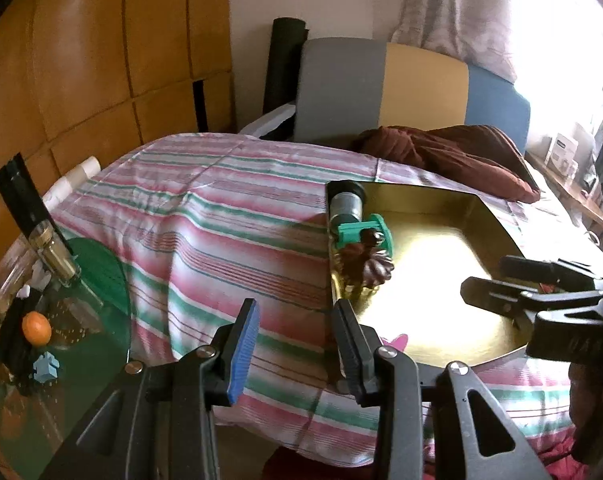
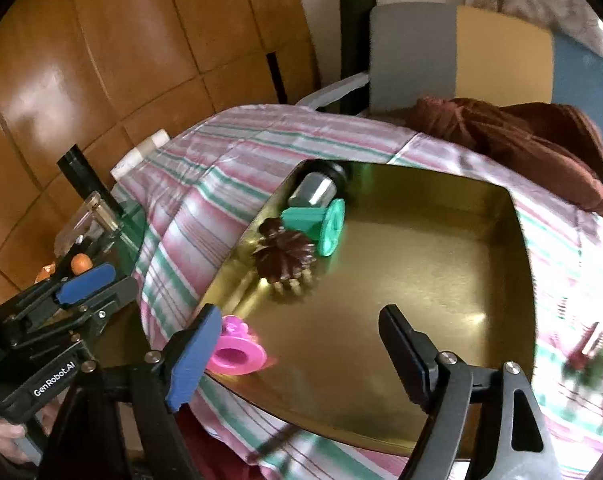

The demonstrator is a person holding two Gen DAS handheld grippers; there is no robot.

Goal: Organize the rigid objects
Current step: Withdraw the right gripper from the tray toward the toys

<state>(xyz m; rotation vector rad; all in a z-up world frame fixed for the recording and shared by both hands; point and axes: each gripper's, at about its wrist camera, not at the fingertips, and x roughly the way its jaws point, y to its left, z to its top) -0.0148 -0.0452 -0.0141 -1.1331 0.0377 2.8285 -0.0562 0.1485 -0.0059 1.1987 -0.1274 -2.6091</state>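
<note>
Gold tray (image 2: 421,264) lies on the striped bed (image 1: 221,216). Along its left wall: a metal cylinder (image 2: 315,190) at the far corner, green spool (image 2: 321,226) just nearer, then brown fluted mould (image 2: 285,256). Pink spool (image 2: 237,354) sits on the tray's near-left rim, just beside the right tongs (image 2: 293,356). All look small, light, stiff plastic or metal; the tray floor looks slick, so round pieces may roll. Best hold on the pink spool is likely across its narrow waist, not the flange. Right tongs stand wide open, empty. Left tongs (image 1: 297,336) are part open, nothing between the pads, over the bed left of the tray. More small items wait on the glass table (image 1: 97,272) left of the tray.
</note>
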